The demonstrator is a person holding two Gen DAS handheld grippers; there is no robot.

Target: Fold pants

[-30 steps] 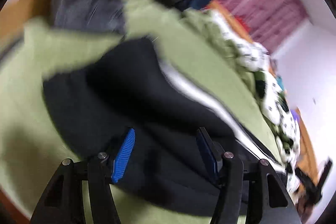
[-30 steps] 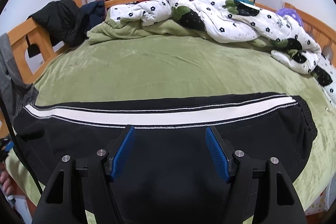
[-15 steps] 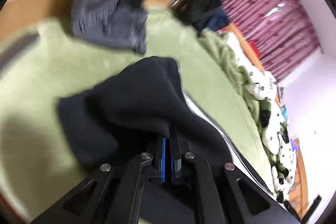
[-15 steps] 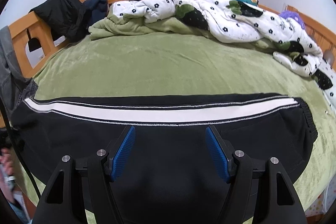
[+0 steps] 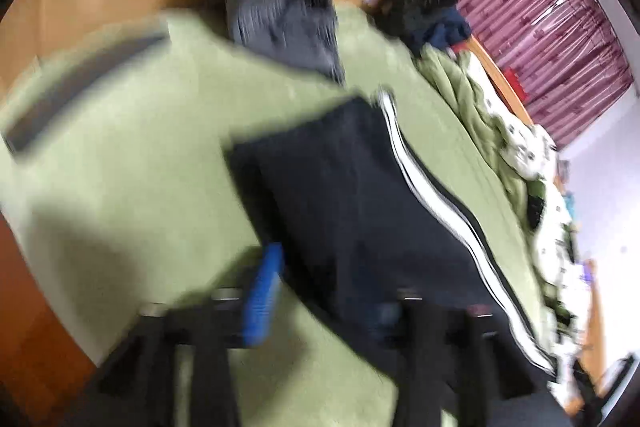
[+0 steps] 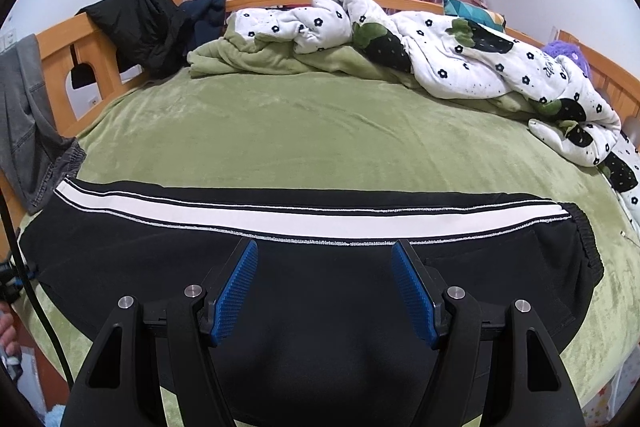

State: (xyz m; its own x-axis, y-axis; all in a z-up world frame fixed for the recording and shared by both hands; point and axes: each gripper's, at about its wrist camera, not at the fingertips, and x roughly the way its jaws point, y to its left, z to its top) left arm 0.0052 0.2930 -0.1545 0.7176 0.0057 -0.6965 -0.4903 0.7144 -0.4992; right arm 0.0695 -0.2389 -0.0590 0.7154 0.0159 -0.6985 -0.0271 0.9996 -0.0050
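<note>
flat black pants (image 6: 320,259) (white stripe), plush blanket (image 6: 320,131)

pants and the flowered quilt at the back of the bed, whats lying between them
Only bare green bed cover. The right wrist view shows it running uninterrupted from the far striped edge of the black pants up to the white flowered quilt.
</note>
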